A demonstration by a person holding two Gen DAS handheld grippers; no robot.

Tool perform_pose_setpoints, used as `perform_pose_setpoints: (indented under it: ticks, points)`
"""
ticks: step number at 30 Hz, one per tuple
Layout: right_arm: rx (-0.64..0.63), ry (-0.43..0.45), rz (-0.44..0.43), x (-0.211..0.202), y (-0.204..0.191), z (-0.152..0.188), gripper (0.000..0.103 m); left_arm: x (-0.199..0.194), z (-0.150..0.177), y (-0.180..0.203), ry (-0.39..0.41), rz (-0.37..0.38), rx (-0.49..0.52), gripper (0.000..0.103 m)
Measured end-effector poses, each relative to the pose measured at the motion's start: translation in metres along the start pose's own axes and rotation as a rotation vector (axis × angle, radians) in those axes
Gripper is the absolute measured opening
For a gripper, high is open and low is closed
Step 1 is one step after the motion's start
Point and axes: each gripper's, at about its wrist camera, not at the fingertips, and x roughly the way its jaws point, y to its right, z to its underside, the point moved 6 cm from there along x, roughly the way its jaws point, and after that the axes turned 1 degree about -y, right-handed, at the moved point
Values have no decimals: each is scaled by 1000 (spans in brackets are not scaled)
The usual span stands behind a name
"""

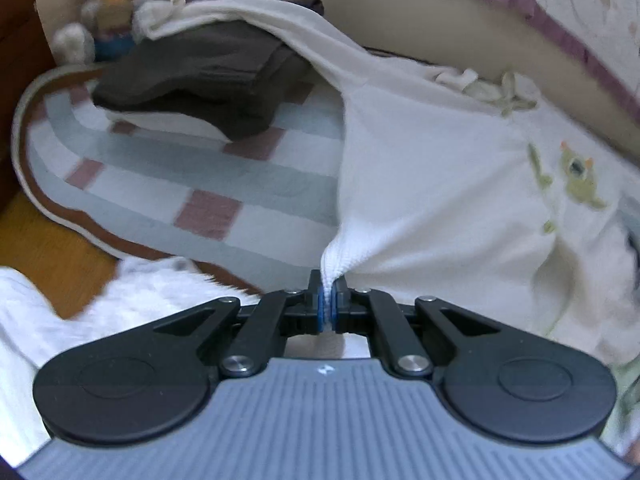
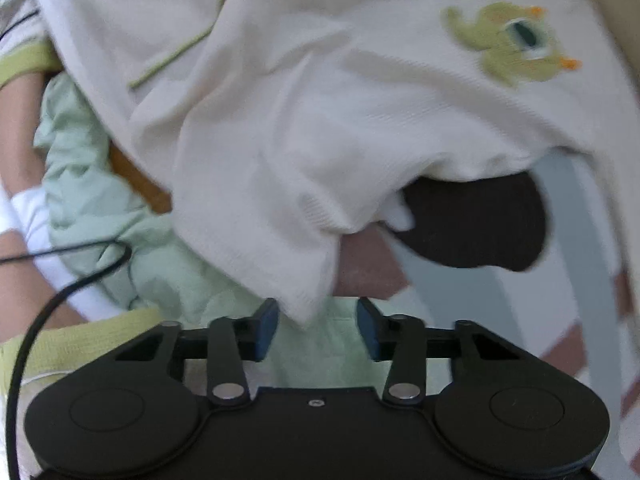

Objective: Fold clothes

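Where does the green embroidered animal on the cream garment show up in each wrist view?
Left wrist: the green embroidered animal sits at the right edge, mid-height, on the cream garment pinched by the left gripper.
Right wrist: the animal is at upper right, above the open right gripper.
Shared landmark: the dark folded clothing on the checked bedding.

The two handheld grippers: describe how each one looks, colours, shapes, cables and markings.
The left gripper has a grey ribbed body with a small white logo, black round-ended linkage arms with silver rivets, and blue pads. The right gripper has an all-black body, the same black linkages and silver rivets, blue pads, and a black cable looping past its left side.
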Motion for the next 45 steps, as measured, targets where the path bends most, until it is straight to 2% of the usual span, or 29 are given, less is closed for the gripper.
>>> perform_pose_setpoints:
  ticks: [2,3,4,5,8,10,13,15,19,22,25,28,31,33,36,38,42,45]
  points:
    - [-5,-8,-21,12,1,-4,40,6,-4,-1,-4,9,-18,3]
    - [4,-4,-20,17,4,-7,34,8,-6,0,-4,8,-21,3]
    - [30,11,-40,17,7,-9,11,9,-8,1,-2,8,-21,3]
    - [56,25,-59,18,10,-11,10,9,-9,2,3,14,-13,3]
    - [185,144,-133,-9,23,-10,9,8,-12,5,10,25,7,3]
    - [231,188,-140,-36,25,-2,8,11,-14,3,-5,31,19,3]
    - [220,215,-118,-77,11,11,8,25,-12,4,-75,24,54,3]
    - [215,227,-103,-105,0,21,8,24,-12,7,-97,60,72,3]
    - [183,239,-51,-145,-24,34,8,-11,-19,8,-80,140,125,3]
    - [174,259,-37,-167,-36,48,8,-39,-24,-1,-88,216,96,3]
    - [190,232,-34,-154,-37,62,8,-47,-29,-15,-99,225,30,3]
    - [233,192,-60,-133,-29,77,8,-42,-20,-26,-137,181,3,3]
    - [268,206,-105,-123,-21,80,7,-28,-7,-25,-200,151,25,3]
    - [273,211,-117,-118,-16,74,7,-19,-3,-18,-215,129,64,3]
    - [224,178,-111,-106,-21,62,8,-15,-1,-5,-214,87,179,4]
    - [153,159,-72,-105,-27,53,8,-10,0,2,-221,75,224,3]
    - [34,94,-25,-92,-40,35,8,-2,4,4,-261,79,238,3]
    - [15,88,-116,-98,-56,35,8,-17,-3,-3,-292,141,188,3]
